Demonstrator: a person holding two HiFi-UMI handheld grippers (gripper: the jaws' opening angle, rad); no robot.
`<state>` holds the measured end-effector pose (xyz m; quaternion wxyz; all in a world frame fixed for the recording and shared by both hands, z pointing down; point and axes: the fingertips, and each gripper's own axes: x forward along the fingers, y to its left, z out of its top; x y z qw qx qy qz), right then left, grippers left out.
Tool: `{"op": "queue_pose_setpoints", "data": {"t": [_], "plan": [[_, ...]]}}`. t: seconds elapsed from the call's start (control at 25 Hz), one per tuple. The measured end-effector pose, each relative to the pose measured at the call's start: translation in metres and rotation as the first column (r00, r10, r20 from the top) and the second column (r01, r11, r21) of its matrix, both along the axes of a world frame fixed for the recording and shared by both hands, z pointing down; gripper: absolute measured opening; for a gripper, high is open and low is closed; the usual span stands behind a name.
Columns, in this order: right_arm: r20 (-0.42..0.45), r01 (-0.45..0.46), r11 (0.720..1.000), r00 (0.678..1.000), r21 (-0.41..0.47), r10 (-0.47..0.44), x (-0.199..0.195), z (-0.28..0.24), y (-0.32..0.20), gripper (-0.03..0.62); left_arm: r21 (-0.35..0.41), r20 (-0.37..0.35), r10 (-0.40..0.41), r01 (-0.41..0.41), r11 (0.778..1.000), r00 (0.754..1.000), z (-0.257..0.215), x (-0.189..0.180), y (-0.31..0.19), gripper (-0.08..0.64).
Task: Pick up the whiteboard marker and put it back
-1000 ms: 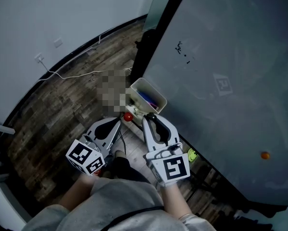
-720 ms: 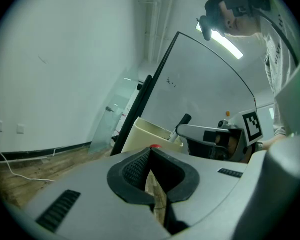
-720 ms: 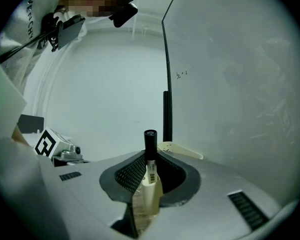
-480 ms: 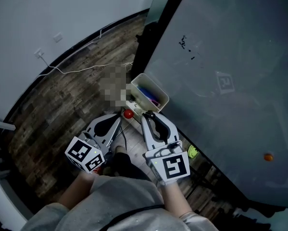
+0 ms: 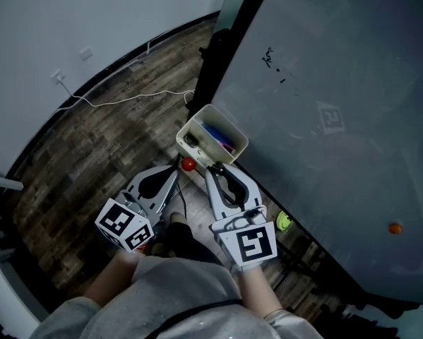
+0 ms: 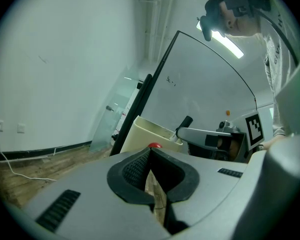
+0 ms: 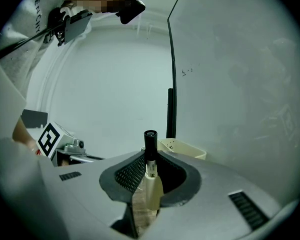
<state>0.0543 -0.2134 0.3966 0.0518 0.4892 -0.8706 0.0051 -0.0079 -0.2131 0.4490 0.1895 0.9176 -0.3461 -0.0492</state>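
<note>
Between the right jaws: the whiteboard marker (image 7: 151, 183) stands clamped by its pale barrel, its black cap poking out past the tips.
Right gripper (image 7: 148, 156): closed on the marker, tips aimed at the cream bin (image 5: 194, 120) and close to its near corner.
Left gripper (image 6: 151, 151): jaws pressed together at the tips with nothing in them, beside the right one and taking no part.
Red knob (image 5: 188, 164): a small round thing just off both sets of tips, at the bin's near side; what it belongs to I cannot tell.
Bin: open-topped, mounted at the lower edge of the whiteboard (image 5: 338, 83), with blue and purple things already lying in it.
Step in hand: the pickup looks done; this reads as the carry to the bin.
Next move: bring the cap over the bin's open top, clear of the near rim and the red knob, tip the marker in, then part the jaws.
Marker's look: slim, white barrel with a small printed label, black cap on, held straight.
Whiteboard: mostly clean, a few dark marks high up, an orange dot low on it.
Floor (image 5: 91, 154): dark wood planks, with a white cable running along the wall.
</note>
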Motion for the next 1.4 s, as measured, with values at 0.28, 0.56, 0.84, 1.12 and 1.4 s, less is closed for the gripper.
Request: {"op": "queue_pose_setpoints", "data": {"t": [0.28,0.56,0.84,1.12,1.4], "plan": [[0.001,-0.006,1.000,1.000,-0.002,0.006,0.002,-0.001,0.006,0.077,0.004,-0.003,0.005,-0.005,1.000,1.000,-0.003,0.001,0.004,0.011],[0.002,-0.015,1.000,1.000,-0.001,0.015,0.005,-0.002,0.011,0.077,0.010,-0.006,0.007,-0.007,1.000,1.000,-0.006,0.002,0.008,0.011],[0.002,-0.021,1.000,1.000,0.001,0.021,0.007,-0.004,0.017,0.077,0.017,-0.010,0.010,-0.010,1.000,1.000,-0.010,0.003,0.014,0.011],[0.014,-0.034,0.999,0.999,-0.007,0.034,0.008,-0.004,0.024,0.084,0.020,-0.010,0.011,-0.011,1.000,1.000,-0.013,0.001,0.021,0.011],[0.021,-0.048,0.998,0.999,-0.026,0.049,0.011,-0.005,0.032,0.094,0.029,-0.006,0.019,-0.019,0.999,1.000,-0.016,0.003,0.029,0.011]]}}
